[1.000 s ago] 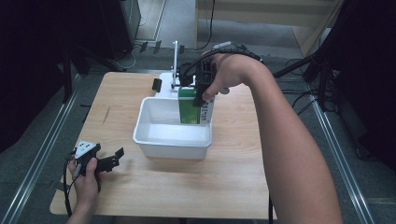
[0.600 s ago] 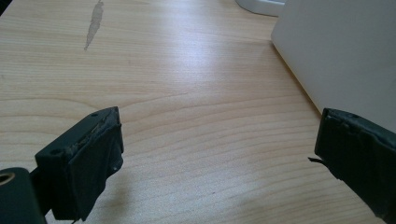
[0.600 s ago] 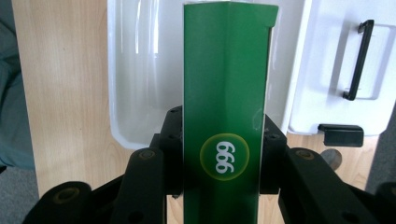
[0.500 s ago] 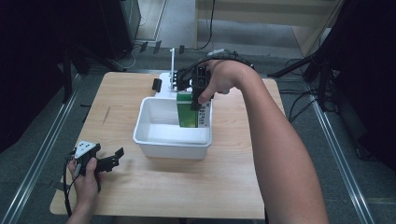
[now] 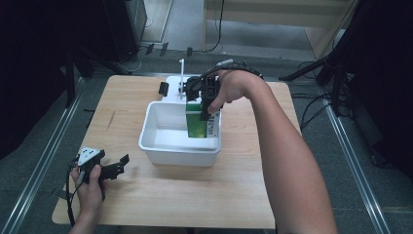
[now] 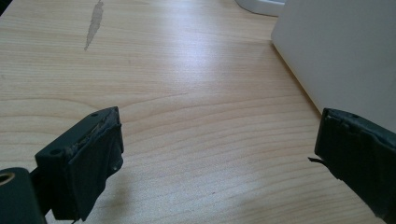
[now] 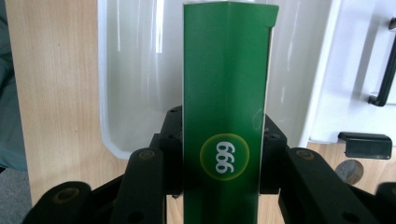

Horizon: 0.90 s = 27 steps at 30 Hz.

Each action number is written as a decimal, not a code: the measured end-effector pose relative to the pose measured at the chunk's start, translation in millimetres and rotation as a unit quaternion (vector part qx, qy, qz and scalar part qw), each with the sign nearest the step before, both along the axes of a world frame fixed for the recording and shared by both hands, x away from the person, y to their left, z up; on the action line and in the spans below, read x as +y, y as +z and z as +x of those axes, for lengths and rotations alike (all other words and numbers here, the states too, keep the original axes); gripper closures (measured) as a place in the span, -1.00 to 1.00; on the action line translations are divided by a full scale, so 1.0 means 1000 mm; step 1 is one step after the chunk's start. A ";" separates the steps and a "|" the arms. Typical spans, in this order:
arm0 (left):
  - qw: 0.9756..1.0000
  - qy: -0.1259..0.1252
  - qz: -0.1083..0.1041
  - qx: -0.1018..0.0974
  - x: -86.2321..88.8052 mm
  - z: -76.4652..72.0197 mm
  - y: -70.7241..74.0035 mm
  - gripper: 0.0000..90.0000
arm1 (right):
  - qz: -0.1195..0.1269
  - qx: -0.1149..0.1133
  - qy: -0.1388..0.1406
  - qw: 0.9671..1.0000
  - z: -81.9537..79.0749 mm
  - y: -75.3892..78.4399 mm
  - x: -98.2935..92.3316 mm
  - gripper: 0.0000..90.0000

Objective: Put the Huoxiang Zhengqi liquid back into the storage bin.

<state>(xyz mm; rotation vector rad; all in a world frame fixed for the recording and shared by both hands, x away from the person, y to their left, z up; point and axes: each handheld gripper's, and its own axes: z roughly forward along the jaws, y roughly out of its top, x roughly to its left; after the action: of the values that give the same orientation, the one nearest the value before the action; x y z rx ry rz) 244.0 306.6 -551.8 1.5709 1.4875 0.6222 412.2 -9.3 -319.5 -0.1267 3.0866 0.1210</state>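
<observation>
right gripper (image 5: 208, 103): i had it clamped on the green box (image 5: 197, 122).
box: upright, long axis vertical, over the white tub (image 5: 160, 144), right end.
left gripper (image 5: 117, 168): released, well apart.

Light wooden rectangular table (image 5: 146, 204), pale grain, one dark streak near its left edge. Grey floor (image 5: 272, 34) all round. Metal rails (image 5: 39, 165) run along the floor beside the left and right edges of the table. Black cables (image 5: 311, 105) trail on the floor off the right edge. Pale wooden furniture (image 5: 272, 12) beyond the far edge. Dark equipment stands (image 5: 87, 44) at far left; surroundings dim, table evenly lit.
</observation>
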 end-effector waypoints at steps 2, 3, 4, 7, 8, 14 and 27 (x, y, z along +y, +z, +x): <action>1.000 0.000 0.000 0.000 0.000 0.000 0.000 -0.95 | -0.002 0.001 0.002 1.000 0.000 -0.004 0.000 0.42; 1.000 0.000 0.001 0.000 0.000 0.000 0.000 -0.95 | 0.001 0.002 0.003 1.000 0.000 -0.006 0.000 0.42; 1.000 0.000 0.001 0.000 0.000 0.000 0.000 -0.95 | 0.000 0.003 0.001 1.000 -0.001 -0.008 0.000 0.42; 1.000 0.000 0.001 0.001 0.000 0.000 0.000 -0.95 | -0.001 0.004 0.008 1.000 0.000 -0.015 0.000 0.42; 1.000 0.000 0.001 0.001 0.000 0.000 0.000 -0.95 | -0.001 0.004 0.007 1.000 0.000 -0.018 0.000 0.42; 1.000 -0.001 0.001 0.001 0.000 0.000 0.000 -0.95 | -0.001 0.007 0.003 1.000 0.001 -0.034 -0.001 0.42; 1.000 0.000 0.001 0.000 0.000 0.000 0.000 -0.95 | 0.002 0.012 -0.001 1.000 0.001 -0.066 -0.004 0.42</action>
<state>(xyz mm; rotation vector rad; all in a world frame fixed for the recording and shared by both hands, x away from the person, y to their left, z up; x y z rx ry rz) 243.9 306.3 -551.6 1.5724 1.4876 0.6253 413.3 -13.1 -386.0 -0.1241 3.1103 0.1298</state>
